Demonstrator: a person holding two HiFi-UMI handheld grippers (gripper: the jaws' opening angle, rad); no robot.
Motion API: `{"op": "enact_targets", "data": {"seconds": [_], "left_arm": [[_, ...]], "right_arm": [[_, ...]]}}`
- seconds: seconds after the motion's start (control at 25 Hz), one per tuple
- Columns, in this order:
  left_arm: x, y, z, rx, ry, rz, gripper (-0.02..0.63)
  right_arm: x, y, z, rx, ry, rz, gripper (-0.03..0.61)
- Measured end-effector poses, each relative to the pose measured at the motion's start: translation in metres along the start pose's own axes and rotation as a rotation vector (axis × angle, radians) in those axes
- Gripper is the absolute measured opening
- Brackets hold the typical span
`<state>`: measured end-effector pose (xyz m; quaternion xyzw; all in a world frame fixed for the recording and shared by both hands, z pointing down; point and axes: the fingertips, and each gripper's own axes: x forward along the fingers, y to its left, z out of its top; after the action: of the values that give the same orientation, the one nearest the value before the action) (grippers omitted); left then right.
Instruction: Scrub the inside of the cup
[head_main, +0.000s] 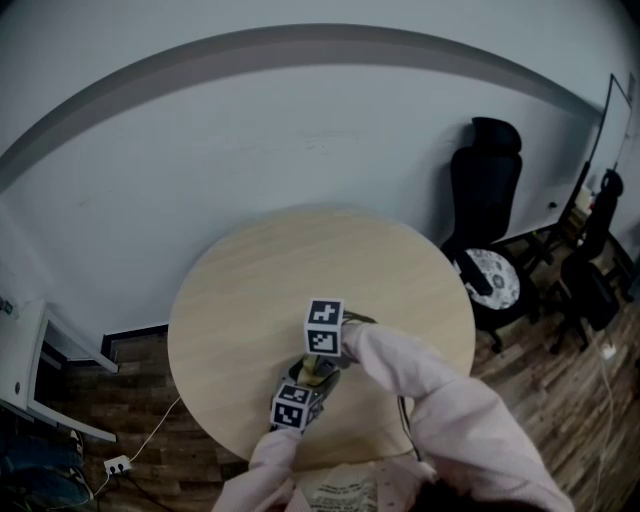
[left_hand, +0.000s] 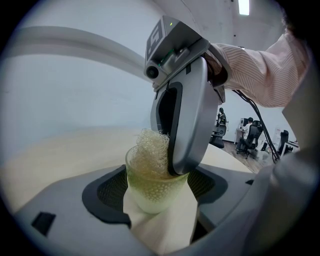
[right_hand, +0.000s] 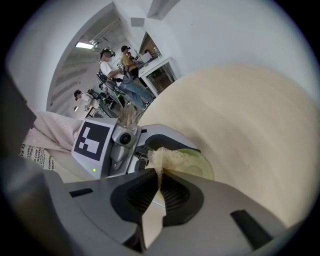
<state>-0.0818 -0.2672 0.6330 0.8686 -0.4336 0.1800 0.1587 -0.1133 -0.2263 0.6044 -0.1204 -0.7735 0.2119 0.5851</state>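
Left gripper clenched on a pale green translucent cup. Its dark ribbed pads press the cup's sides, with the rim facing up and away from the camera. The cup sits over the near edge of the round light-wood table, right in front of the person. Can't tell if its base touches the tabletop.

A beige mesh scrubber is stuffed into the cup's mouth, with a tuft sticking up above the rim on the left side. Right gripper comes in steeply from above with its grey fingers dipped inside the rim, against the cup's right inner wall. Its jaws are pinched together on the scrubber, and mesh fans out from the tips into the cup.

In the head view both marker cubes sit close together, right above left, with pale pink sleeves behind them. A black office chair stands off to the right by the wall, well apart from the table, on the dark wood-plank floor.
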Motion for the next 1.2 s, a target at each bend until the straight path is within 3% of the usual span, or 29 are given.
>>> {"op": "enact_targets", "data": {"seconds": [0.4,0.68,1.2], "left_arm": [[-0.001,0.002,0.004,0.014,-0.005,0.008,0.372],[-0.001,0.002,0.004,0.018,-0.005,0.011,0.372],[0.0,0.001,0.001,0.015,0.003,0.013,0.371]], "right_arm": [[0.0,-0.001,0.005,0.112,-0.066,0.041,0.025],[-0.001,-0.007,0.017,0.245,-0.162,0.076,0.026],[-0.004,-0.016,0.023,0.348,-0.26,0.097,0.028]]}}
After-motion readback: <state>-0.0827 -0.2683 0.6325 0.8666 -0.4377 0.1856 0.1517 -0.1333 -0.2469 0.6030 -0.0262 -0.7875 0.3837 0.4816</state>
